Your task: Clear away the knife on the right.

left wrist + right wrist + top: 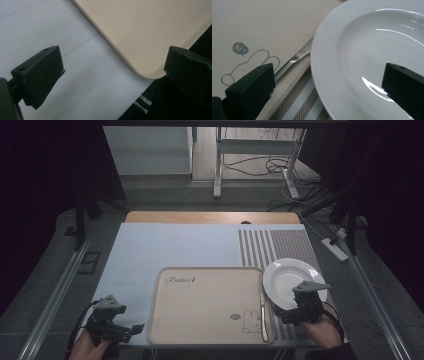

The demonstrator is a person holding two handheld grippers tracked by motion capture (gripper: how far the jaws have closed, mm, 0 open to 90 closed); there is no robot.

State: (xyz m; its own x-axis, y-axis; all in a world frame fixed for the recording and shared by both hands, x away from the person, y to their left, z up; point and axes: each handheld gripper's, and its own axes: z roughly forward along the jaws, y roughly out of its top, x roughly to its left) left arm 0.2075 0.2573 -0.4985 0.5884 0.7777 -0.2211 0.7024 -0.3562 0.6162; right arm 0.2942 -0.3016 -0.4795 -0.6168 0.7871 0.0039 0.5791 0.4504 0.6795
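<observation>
A beige tray (200, 305) with a rabbit drawing lies at the table's front middle. A metal utensil (263, 320) rests along its right side and appears again as a utensil handle (292, 61) beside the rabbit. A white plate (290, 280) sits to the tray's right, its left rim overlapping the tray edge. My right gripper (292, 312) hovers open at the plate's near rim; the plate (362, 55) lies between and beyond its jaws. My left gripper (127, 330) is open near the tray's front left corner (147, 73), holding nothing.
A pale blue mat (165, 250) covers the table's left part and a striped placemat (270, 245) lies at the right under the plate. The table's front edge runs just below the tray. Cables and a power strip (335, 247) lie on the floor beyond.
</observation>
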